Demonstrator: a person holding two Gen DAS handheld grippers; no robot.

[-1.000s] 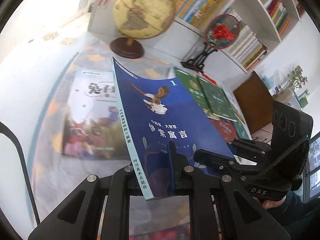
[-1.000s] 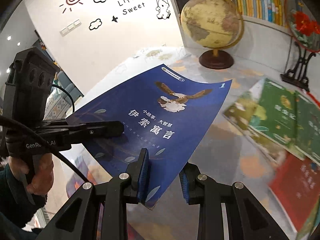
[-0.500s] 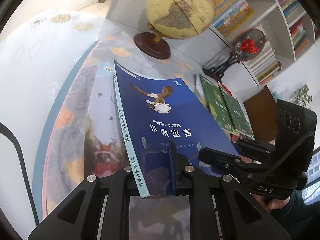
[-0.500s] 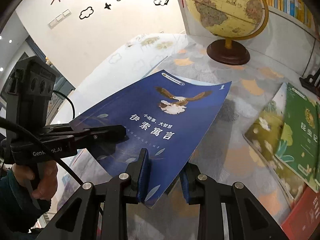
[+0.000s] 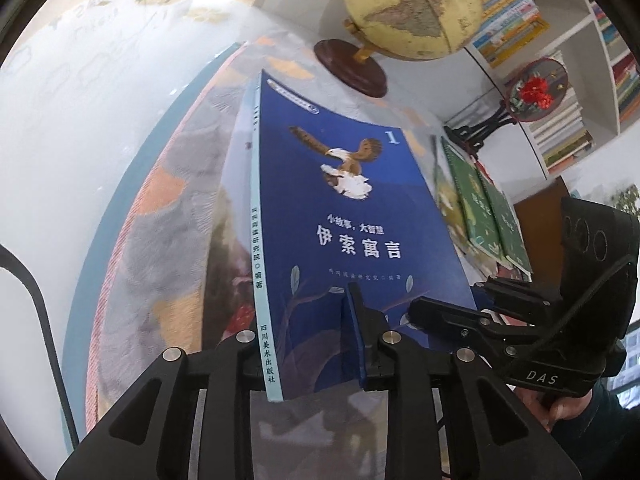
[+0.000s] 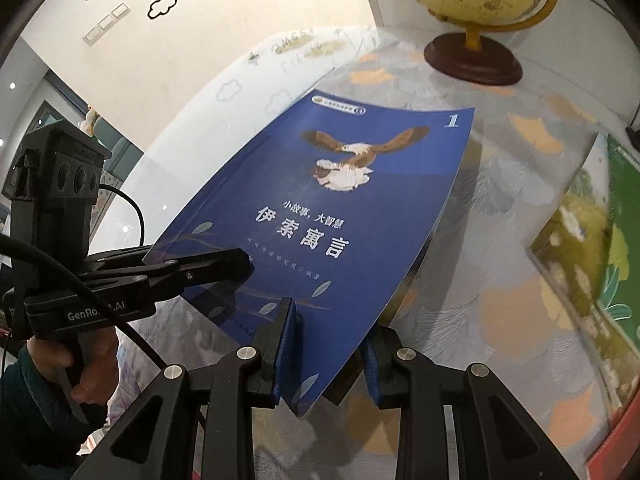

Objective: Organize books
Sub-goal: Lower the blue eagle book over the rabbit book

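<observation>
A blue paperback [image 5: 344, 220] with an eagle on its cover lies tilted low over the patterned tablecloth, covering most of a picture book [image 5: 228, 272] beneath it. My left gripper [image 5: 304, 320] straddles the near spine corner. Its jaws are opening with the book still between them, one pad [image 5: 354, 320] on the cover. In the right wrist view the same blue paperback [image 6: 340, 208] runs from the left gripper [image 6: 236, 266] to my right gripper [image 6: 330, 336], which is shut on its near right corner. The right gripper [image 5: 424, 312] also shows in the left wrist view.
A globe [image 5: 412, 8] on a wooden base stands beyond the book. Green books [image 5: 480, 208] and a red one [image 6: 616, 440] lie to the right. A round red-flower ornament [image 5: 536, 92] on a black stand and a full bookshelf [image 5: 568, 32] are behind them.
Both grippers have carried the blue paperback down and toward the globe, until it hides the picture book. The left gripper's fingers stand slightly wider apart.
</observation>
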